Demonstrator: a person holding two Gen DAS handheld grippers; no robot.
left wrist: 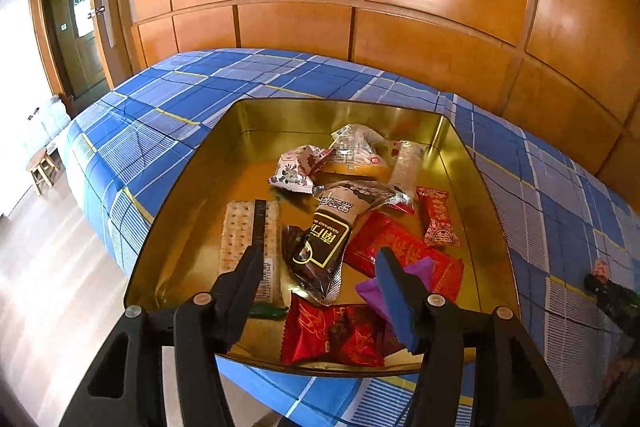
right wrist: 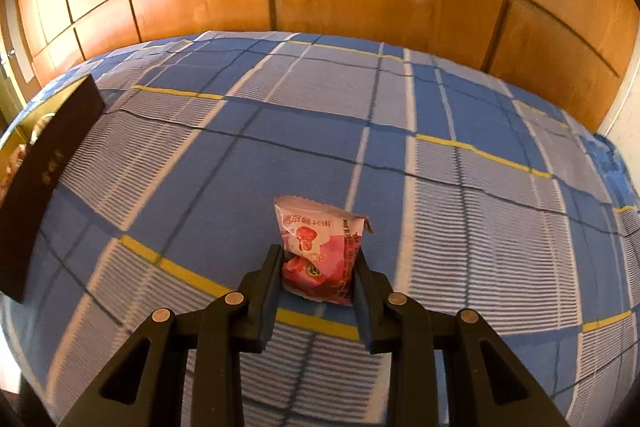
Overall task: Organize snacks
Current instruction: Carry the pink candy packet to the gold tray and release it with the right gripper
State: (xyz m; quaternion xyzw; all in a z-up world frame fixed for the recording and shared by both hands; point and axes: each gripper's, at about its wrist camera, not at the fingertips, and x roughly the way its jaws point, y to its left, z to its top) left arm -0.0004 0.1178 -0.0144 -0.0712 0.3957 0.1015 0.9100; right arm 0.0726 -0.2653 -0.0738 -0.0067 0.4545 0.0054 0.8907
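1. While your left gripper (left wrist: 318,259) hangs over the gold metal tin (left wrist: 476,163), its jaws stand apart with nothing pressed between the pads.
2. Count about ten wrapped snacks in that one tin; some overlap, so the exact number is hard to tell.
3. Ahead of your left fingertips lies one brown and black packet with gold lettering (left wrist: 332,227); just left of it, one long clear pack of pale crackers (left wrist: 240,227) lies partly under your left finger.
4. Beside your right finger (left wrist: 394,287) sit one purple wrapper (left wrist: 416,269) and one large red packet (left wrist: 400,247); nearest you, below the fingers, is one red packet with dark print (left wrist: 332,335).
5. Further ahead lie one small red patterned sweet (left wrist: 438,217), one white floral packet (left wrist: 298,169), one clear-wrapped cake (left wrist: 356,151) and one long clear pack (left wrist: 408,159).
6. Your right gripper (right wrist: 318,271) is clamped on one pink and white crinkle-edged packet with red fruit print (right wrist: 316,243), upright between the pads, above the blue plaid bedsheet (right wrist: 280,131).
7. Far left of that gripper, the tin's dark outer wall (right wrist: 44,171) shows.
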